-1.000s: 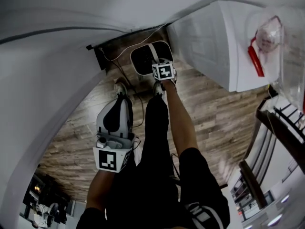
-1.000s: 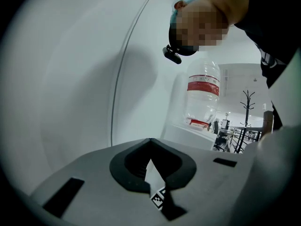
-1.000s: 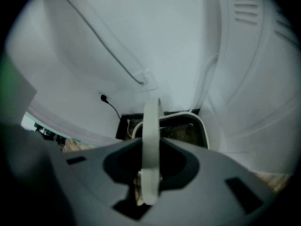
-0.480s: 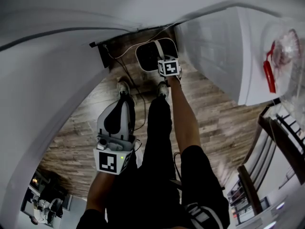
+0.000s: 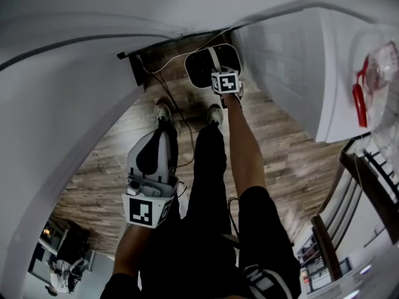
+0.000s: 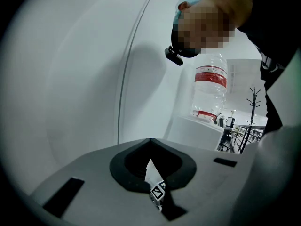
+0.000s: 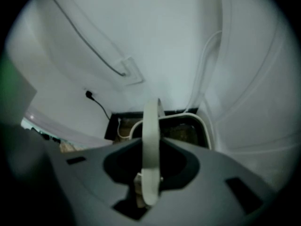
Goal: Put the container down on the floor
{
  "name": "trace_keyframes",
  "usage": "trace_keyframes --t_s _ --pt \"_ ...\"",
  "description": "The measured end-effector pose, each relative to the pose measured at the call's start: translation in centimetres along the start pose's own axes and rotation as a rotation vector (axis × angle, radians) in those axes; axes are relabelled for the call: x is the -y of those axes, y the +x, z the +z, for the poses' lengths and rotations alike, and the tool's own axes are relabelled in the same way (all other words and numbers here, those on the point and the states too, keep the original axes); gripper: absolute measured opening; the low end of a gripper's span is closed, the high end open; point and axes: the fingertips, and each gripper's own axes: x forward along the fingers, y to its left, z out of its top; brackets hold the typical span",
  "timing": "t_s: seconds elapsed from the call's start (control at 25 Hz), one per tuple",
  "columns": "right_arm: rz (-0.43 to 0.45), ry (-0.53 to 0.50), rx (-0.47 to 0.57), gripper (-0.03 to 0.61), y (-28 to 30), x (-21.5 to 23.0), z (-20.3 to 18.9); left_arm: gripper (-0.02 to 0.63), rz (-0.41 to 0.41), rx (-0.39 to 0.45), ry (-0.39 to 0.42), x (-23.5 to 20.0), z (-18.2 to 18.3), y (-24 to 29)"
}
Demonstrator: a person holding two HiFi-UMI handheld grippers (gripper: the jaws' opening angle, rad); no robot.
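Observation:
The container [image 5: 206, 67] is a dark tub with a white rim and a white strap handle. It hangs low over the wood floor [image 5: 106, 179], close to the wall corner. My right gripper [image 5: 225, 85] is stretched down at arm's length and is shut on that handle. In the right gripper view the handle [image 7: 150, 140] runs up between the jaws of my right gripper [image 7: 149, 185], with the container [image 7: 190, 131] beyond it. My left gripper [image 5: 149, 161] stays by my left thigh, shut and holding nothing. In its own view my left gripper [image 6: 157, 192] points up at a white wall.
A white cabinet [image 5: 293, 61] stands right of the container, with a clear bottle [image 5: 374, 73] carrying a red label on top. A cable [image 5: 168, 92] runs over the floor from a black box [image 5: 134, 70] at the wall. My shoes [image 5: 163, 112] stand just short of the container. Dark furniture [image 5: 368, 185] is at the right.
My right gripper and the container have shifted a little farther from me, toward the wall corner. My left gripper has stayed in place.

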Motion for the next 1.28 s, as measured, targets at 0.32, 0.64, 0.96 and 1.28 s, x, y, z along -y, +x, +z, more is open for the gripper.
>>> trace_keyframes --t_s 0.32,0.64,0.96,1.28 --pt "-0.016 0.033 -0.009 0.104 0.2 1.7 -0.5 0.028 0.001 -0.015 -0.021 0.3 -0.8 0.7" --pt "-0.016 0.035 0.023 0.104 0.4 1.9 -0.2 0.028 -0.007 -0.017 -0.012 0.5 -1.0 1.2" --pt "-0.048 0.045 0.015 0.141 0.2 2.7 -0.6 0.027 0.015 -0.018 -0.036 0.1 -1.0 1.7" --pt "-0.069 0.045 0.063 0.179 -1.6 3.2 0.5 0.028 0.0 -0.01 -0.052 0.9 -0.5 1.9"
